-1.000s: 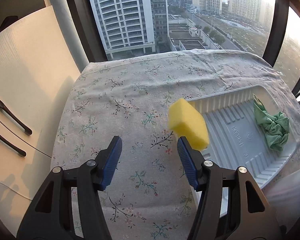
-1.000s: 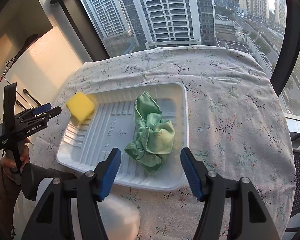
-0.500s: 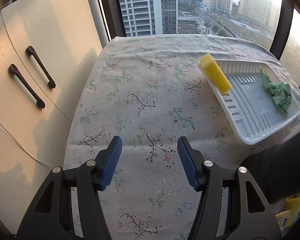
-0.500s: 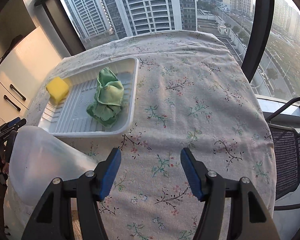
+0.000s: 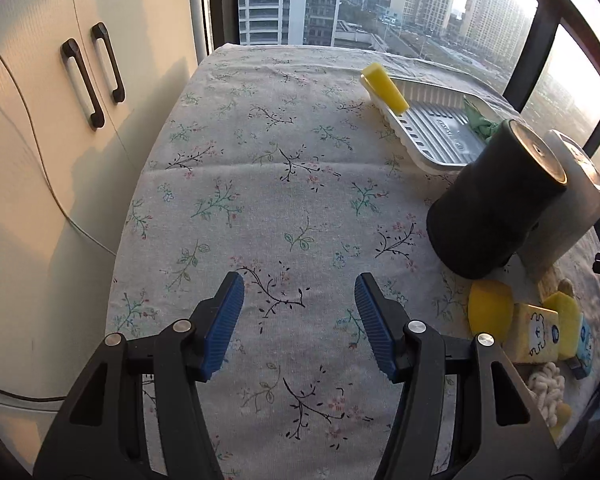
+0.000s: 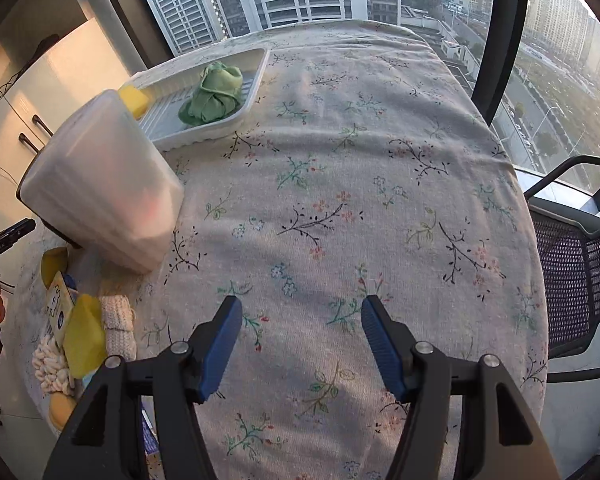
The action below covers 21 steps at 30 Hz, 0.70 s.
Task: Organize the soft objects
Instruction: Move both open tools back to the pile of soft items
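A yellow sponge [image 5: 384, 87] leans on the near-left rim of the white ribbed tray [image 5: 432, 136], and a crumpled green cloth [image 5: 482, 122] lies further inside. My left gripper [image 5: 300, 320] hovers open over bare floral tablecloth, well short of the tray, nothing between its blue pads. The right wrist view shows the same tray [image 6: 256, 68], green cloth [image 6: 214, 94] and sponge [image 6: 134, 100] at the far left. My right gripper [image 6: 302, 340] is open and empty above the cloth. Loose soft items lie near the table's front: a yellow sponge [image 6: 84, 336], a white knitted cloth [image 6: 118, 324] and a rope toy [image 6: 50, 364].
A black cylinder [image 5: 496, 200] and a translucent white container [image 6: 104, 184] stand between the tray and the pile. White cabinet doors [image 5: 60, 120] flank the table's left edge. A black mesh chair [image 6: 580, 260] sits at the right. Windows lie beyond the far edge.
Both grippers have drawn back from the tray toward the table's near side. The two containers and the pile of soft items have come into view. The sponge stays on the tray's rim.
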Each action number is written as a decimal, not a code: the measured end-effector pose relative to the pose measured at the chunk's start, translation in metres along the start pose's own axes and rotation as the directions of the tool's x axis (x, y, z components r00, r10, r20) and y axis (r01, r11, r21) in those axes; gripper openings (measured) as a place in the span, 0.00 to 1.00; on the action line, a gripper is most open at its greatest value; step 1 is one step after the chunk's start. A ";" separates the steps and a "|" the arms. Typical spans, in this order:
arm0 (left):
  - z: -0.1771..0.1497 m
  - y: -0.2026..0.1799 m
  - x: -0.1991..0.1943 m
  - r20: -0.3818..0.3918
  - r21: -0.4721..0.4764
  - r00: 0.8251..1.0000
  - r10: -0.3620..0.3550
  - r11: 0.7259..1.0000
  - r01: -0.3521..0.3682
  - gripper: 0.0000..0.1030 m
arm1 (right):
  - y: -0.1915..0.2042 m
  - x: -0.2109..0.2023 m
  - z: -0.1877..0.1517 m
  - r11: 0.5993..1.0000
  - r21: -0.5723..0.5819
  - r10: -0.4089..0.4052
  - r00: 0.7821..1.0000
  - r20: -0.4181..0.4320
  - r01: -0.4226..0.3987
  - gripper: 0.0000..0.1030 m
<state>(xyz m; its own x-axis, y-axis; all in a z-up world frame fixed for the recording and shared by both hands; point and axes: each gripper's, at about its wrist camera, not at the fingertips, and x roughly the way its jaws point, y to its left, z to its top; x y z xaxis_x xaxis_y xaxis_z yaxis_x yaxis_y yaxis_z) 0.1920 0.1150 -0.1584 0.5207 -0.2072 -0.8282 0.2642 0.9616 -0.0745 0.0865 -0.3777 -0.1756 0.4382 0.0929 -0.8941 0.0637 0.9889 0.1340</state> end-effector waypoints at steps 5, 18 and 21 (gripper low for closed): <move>-0.028 -0.017 -0.017 -0.020 0.021 0.997 -0.069 0.997 0.069 0.54 | 0.018 -0.017 -0.045 1.000 -0.013 0.007 1.000 -0.024 -0.007 0.63; -0.041 -0.105 -0.024 -0.060 0.154 0.968 -0.243 0.956 0.250 0.54 | 0.181 -0.067 -0.139 0.873 -0.483 0.118 0.990 0.074 -0.068 0.72; -0.035 -0.115 -0.018 -0.063 0.157 0.964 -0.258 0.951 0.265 0.54 | 0.209 -0.060 -0.147 0.841 -0.530 0.154 0.987 0.049 -0.105 0.72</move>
<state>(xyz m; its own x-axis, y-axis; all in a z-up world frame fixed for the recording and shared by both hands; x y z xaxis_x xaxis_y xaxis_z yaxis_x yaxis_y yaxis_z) 0.1236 0.0144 -0.1548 0.3829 -0.4370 -0.8139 0.5167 0.8317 -0.2034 -0.0583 -0.1594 -0.1567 0.4864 0.2386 -0.8405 -0.4681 0.8834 -0.0201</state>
